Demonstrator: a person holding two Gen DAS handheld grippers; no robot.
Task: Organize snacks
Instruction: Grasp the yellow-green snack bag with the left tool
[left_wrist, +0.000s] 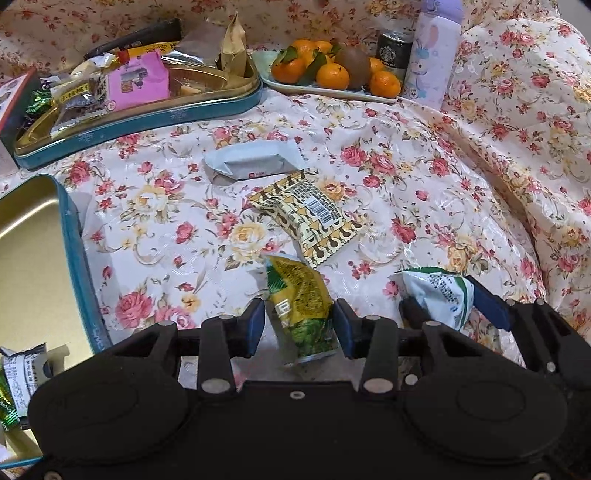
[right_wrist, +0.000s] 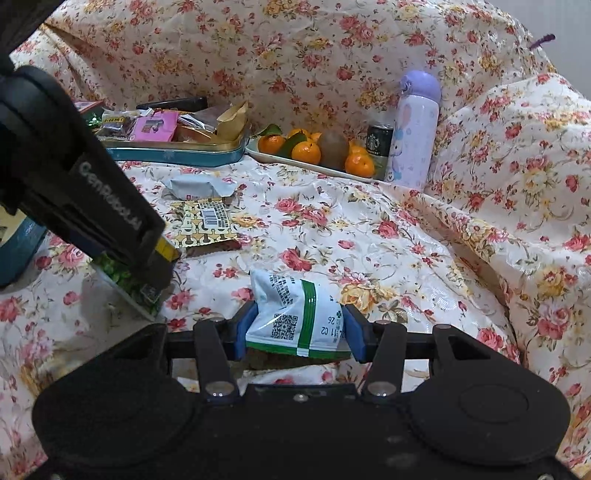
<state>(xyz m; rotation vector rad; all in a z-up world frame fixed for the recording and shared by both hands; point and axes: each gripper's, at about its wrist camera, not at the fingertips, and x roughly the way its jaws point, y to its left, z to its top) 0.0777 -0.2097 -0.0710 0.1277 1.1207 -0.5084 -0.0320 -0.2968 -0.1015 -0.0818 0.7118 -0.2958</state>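
Observation:
My left gripper (left_wrist: 299, 326) is shut on a green and yellow snack packet (left_wrist: 301, 306) just above the floral cloth. My right gripper (right_wrist: 297, 330) is shut on a white and green snack packet (right_wrist: 295, 310); it also shows in the left wrist view (left_wrist: 439, 295) to the right of the left gripper. A yellow patterned packet (left_wrist: 314, 214) and a grey-white wrapped bar (left_wrist: 251, 162) lie loose on the cloth ahead. A teal tin tray (left_wrist: 147, 118) at the far left holds several snacks, with a pink packet (left_wrist: 138, 79) among them.
An empty teal tin with a gold inside (left_wrist: 70, 236) sits at the left. A plate of tangerines and a kiwi (left_wrist: 332, 72), a Starbucks can (left_wrist: 393, 50) and a lilac bottle (left_wrist: 434, 51) stand at the back. The cloth (left_wrist: 517, 129) rises in folds at right.

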